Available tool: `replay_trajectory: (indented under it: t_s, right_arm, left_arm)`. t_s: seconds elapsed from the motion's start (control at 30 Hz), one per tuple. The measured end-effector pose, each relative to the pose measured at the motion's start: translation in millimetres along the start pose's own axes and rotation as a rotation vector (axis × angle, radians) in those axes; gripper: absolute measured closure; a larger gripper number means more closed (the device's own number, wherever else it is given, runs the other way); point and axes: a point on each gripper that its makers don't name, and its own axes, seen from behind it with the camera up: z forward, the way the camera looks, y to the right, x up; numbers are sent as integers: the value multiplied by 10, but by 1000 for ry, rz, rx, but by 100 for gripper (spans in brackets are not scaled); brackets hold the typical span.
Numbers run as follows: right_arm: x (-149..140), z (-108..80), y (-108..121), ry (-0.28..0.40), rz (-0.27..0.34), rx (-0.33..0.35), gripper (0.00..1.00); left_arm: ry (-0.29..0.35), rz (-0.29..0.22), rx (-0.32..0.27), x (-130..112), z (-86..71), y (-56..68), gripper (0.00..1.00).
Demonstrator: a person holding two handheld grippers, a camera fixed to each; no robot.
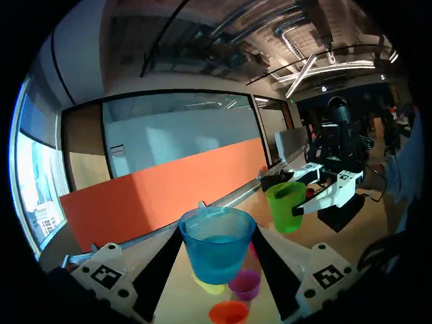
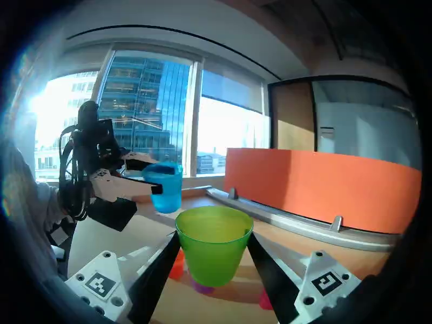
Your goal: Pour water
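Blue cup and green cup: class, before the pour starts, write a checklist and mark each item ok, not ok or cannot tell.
1. Grip of left gripper on blue cup: ok.
2. Presence of water in blue cup: ok.
3. Grip of right gripper on green cup, upright: ok.
4. Room in green cup: cannot tell.
5. Rim of blue cup over green cup's mouth: not ok, cups apart.

Clear blue cup [image 1: 217, 251], lime green cup [image 2: 214, 245], purple cup [image 1: 244, 283], orange cup [image 1: 229, 312], yellow cup [image 1: 209, 287]. Orange panel [image 1: 162, 194], tan desk [image 1: 174, 303], black-and-white square-patterned markers [image 1: 105, 275].
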Motion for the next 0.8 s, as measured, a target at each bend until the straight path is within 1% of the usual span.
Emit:
replay_trajectory:
  t_s: [0.2, 0.37, 0.57, 0.8]
  right_arm:
    - [-18, 31, -67, -1, 1, 16, 10]
    - [-29, 69, -119, 2, 4, 30, 10]
    - [-56, 123, -203, 1, 4, 51, 10]
    - [-71, 195, -317, -2, -6, 73, 10]
  left_arm:
    - [6, 65, 16, 150, 23, -82, 13]
    - [8, 146, 27, 245, 54, -128, 13]
    - [15, 246, 26, 355, 90, -112, 13]
    - [20, 347, 25, 485, 118, -96, 13]
